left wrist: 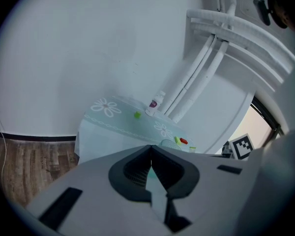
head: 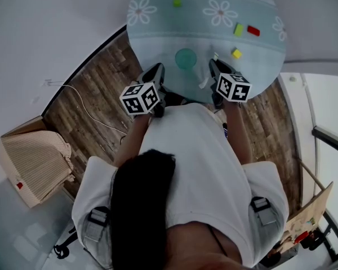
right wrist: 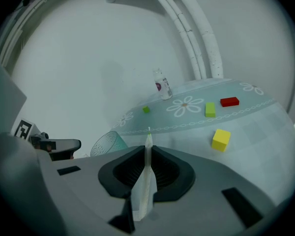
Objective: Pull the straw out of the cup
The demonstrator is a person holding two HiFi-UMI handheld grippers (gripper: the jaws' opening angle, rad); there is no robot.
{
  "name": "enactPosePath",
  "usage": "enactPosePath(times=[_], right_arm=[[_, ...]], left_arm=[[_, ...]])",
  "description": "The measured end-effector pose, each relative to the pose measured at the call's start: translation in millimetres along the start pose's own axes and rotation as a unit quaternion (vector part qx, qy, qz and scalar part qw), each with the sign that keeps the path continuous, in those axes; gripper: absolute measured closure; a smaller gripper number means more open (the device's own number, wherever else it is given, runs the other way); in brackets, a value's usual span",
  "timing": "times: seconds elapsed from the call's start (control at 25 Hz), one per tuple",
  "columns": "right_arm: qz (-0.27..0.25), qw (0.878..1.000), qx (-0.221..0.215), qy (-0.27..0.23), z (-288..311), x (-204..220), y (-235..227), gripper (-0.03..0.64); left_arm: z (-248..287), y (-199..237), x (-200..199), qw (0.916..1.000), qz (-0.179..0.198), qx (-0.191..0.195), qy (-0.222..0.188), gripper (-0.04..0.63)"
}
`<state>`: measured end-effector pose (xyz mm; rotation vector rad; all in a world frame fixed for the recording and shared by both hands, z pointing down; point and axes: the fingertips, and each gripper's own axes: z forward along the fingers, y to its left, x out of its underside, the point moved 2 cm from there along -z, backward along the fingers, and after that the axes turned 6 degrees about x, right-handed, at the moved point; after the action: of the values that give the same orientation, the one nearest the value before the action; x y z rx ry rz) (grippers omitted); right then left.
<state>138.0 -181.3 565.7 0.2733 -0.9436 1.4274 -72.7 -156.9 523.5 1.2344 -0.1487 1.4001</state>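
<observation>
A translucent teal cup [head: 185, 58] stands near the front edge of the round table [head: 158, 32], between my two grippers. My right gripper [head: 214, 65] is to the right of the cup and shut on the white paper-wrapped straw [right wrist: 146, 181]. The straw is clamped upright between the pads, and its tip pokes out past them. It is outside the cup [right wrist: 107, 144], which shows to the left, partly hidden by the gripper body. My left gripper [head: 156, 69] hovers left of the cup. Its jaws meet with nothing between them, and the cup rim [left wrist: 168, 144] peeks out just beyond them.
On the daisy-print tablecloth lie a yellow block [right wrist: 221, 139], a green block [right wrist: 210, 109], a red block [right wrist: 229, 102] and a small green block [right wrist: 146, 110]. A small bottle [right wrist: 161, 85] stands at the far edge. White pipes run up the wall behind. The floor is wooden.
</observation>
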Motion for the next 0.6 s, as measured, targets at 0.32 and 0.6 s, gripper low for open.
enactPosePath(times=[0.32, 0.6], right_arm=[[0.009, 1.000, 0.002, 0.022, 21.3, -1.2, -1.8, 0.558], [0.004, 0.998, 0.018, 0.060, 39.5, 3.8, -6.1, 0.558]], left_arm=[[0.1, 7.5, -4.2, 1.0000, -0.001, -0.009, 0.000, 0.584], [0.8, 13.4, -6.6, 0.9999, -0.004, -0.015, 0.003, 0.584]])
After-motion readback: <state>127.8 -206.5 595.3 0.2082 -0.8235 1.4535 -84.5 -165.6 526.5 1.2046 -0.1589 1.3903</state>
